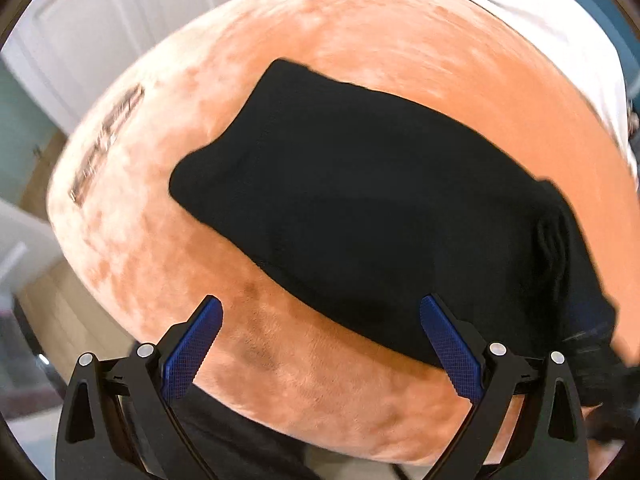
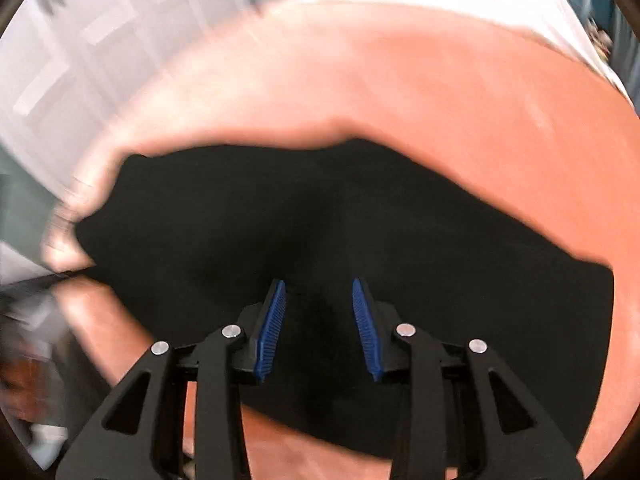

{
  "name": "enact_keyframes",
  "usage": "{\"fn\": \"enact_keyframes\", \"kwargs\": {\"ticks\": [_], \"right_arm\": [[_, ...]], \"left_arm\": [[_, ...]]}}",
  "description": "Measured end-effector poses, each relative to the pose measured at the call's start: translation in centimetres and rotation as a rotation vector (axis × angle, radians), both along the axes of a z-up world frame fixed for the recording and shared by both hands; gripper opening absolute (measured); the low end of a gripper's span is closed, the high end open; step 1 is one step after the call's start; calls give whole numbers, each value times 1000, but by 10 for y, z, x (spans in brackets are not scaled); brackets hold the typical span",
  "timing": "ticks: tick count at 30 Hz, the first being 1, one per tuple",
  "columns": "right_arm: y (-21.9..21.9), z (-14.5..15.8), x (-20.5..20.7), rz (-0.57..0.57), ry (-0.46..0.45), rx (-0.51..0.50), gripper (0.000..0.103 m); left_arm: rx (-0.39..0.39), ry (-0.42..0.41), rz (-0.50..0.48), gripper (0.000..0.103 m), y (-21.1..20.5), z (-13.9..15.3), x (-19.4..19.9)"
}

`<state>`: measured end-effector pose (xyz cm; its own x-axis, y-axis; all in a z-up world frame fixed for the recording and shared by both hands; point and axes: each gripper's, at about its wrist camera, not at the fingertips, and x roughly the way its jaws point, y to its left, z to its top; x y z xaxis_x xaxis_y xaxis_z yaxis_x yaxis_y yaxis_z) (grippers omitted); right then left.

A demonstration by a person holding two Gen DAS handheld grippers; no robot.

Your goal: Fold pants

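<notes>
black pants point(image 1: 360, 208) lie folded into a compact slab on the orange blanket point(image 1: 320, 20). left gripper point(image 1: 320, 340) hangs wide open at its near edge, empty; right gripper point(image 2: 319, 320) part-open over the cloth, gripping nothing. looks mid-fold; next pinch an edge w/ both, fold over.

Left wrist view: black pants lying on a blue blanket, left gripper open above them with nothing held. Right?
Not quite: the blanket is orange, not blue, as the left wrist view shows. The black pants do lie on it, and the left gripper is open and empty.
</notes>
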<state>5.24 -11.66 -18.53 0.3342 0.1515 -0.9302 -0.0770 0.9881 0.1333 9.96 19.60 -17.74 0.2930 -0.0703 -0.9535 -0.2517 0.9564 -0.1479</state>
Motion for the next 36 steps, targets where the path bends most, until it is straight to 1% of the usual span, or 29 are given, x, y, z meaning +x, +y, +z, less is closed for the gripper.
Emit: {"fn": "enact_keyframes", "kwargs": {"ticks": [2, 3, 4, 6, 7, 8, 9, 10, 11, 12, 13, 14, 16, 17, 18, 19, 22, 23, 24, 25, 26, 27, 28, 29, 31, 32, 33, 35, 36], "right_arm": [[-9, 18, -4, -60, -25, 74, 34], [-13, 30, -10, -88, -43, 104, 38], [-15, 38, -14, -104, -66, 122, 54], [-9, 48, -17, -106, -95, 123, 68], [-9, 52, -20, -105, -104, 110, 68], [-16, 56, -27, -106, -109, 101, 68], [-22, 60, -34, -113, -112, 100, 68], [-25, 61, -36, -125, -113, 106, 69], [-29, 62, -44, -142, -112, 114, 70], [-39, 63, -51, -170, -103, 129, 76], [-48, 65, -64, -197, -99, 136, 81], [-60, 66, -70, -240, -92, 142, 81], [-80, 68, -75, -283, -87, 159, 81], [-90, 69, -80, -312, -93, 164, 81], [-101, 71, -86, -342, -105, 171, 81], [-109, 72, -90, -358, -113, 174, 81], [-137, 76, -102, -410, -136, 181, 81], [-150, 77, -108, -436, -149, 180, 81], [-157, 77, -112, -453, -156, 181, 82], [-167, 77, -116, -473, -161, 184, 83], [-180, 75, -121, -497, -165, 188, 83], [-189, 73, -126, -516, -164, 187, 85], [-195, 71, -131, -534, -161, 184, 85], [-206, 67, -137, -552, -152, 176, 85], [-217, 62, -145, -573, -146, 159, 85], [-222, 62, -148, -577, -148, 153, 85], [-225, 62, -152, -572, -150, 144, 85], [-226, 63, -154, -540, -150, 139, 85], [-223, 64, -149, -511, -144, 158, 85]], "left_arm": [[-44, -7, 59, 98, 19, -1, 3], [-60, -9, 86, 98, 27, -2, 5], [-92, -2, 148, 98, 42, -9, 8], [-178, 34, 258, 98, 66, -26, 14], [-267, 56, 326, 98, 79, -40, 18], [-298, 64, 364, 97, 86, -47, 21], [-292, 67, 395, 97, 88, -50, 27], [-265, 67, 397, 97, 86, -47, 31], [-221, 52, 368, 92, 80, -41, 38], [-183, 12, 316, 75, 71, -33, 44], [-108, -4, 242, 33, 54, -23, 51], [-49, 2, 200, 18, 42, -17, 55], [11, -52, 122, 15, 12, 9, 57], [34, -80, 92, 14, 1, 21, 57], [61, -131, 24, 14, -23, 42, 53], [65, -162, -17, 14, -40, 55, 50], [38, -258, -211, 13, -115, 100, 29], [29, -276, -286, 13, -149, 109, 17], [12, -272, -387, 13, -187, 111, 2], [4, -249, -460, 13, -216, 104, -10], [6, -224, -508, 15, -239, 96, -22], [18, -169, -597, 19, -273, 73, -36], [27, -104, -658, 27, -295, 49, -46], [27, -37, -690, 26, -308, 28, -54], [19, 26, -700, 27, -319, 9, -68], [30, 24, -711, 28, -321, 9, -75], [64, -3, -723, 33, -320, 13, -75], [140, -99, -719, 64, -314, 33, -84], [179, -159, -698, 69, -306, 44, -83]]}}
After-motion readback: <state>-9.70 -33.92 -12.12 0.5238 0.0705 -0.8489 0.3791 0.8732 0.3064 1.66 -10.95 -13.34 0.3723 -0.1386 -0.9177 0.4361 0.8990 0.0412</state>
